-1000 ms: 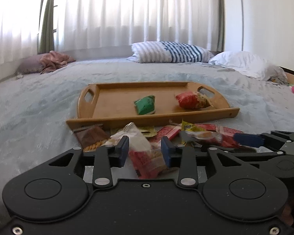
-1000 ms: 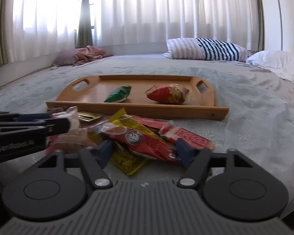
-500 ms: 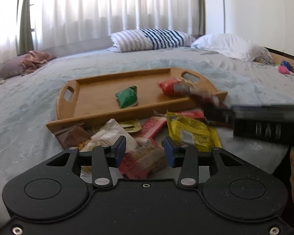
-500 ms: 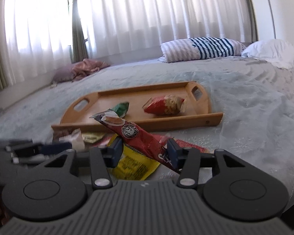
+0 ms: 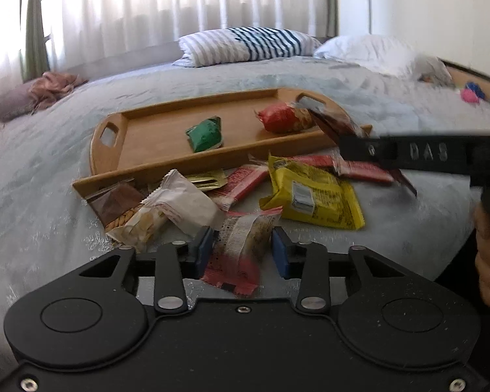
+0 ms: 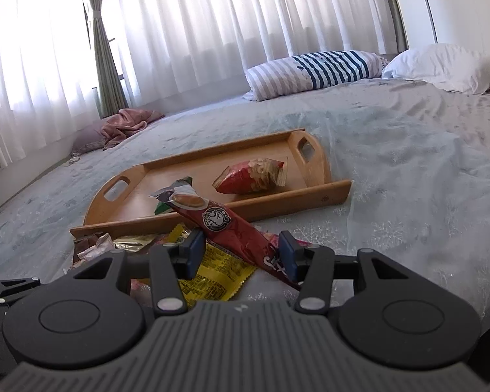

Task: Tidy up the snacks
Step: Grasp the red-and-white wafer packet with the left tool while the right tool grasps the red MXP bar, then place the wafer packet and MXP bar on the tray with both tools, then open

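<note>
Your left gripper (image 5: 240, 250) has just been closing its fingers on a clear red-ended snack packet (image 5: 241, 245) lying on the bed. Only your right view shows the right gripper (image 6: 241, 254) clamping a long dark-red wrapper (image 6: 225, 225), raised before the wooden tray (image 6: 326, 192).

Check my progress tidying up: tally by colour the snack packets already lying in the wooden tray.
Green foil snack packet: 1
Red snack packet with nuts pictured on it: 1
Total: 2 packets in the wooden tray with cut-out handles
</note>
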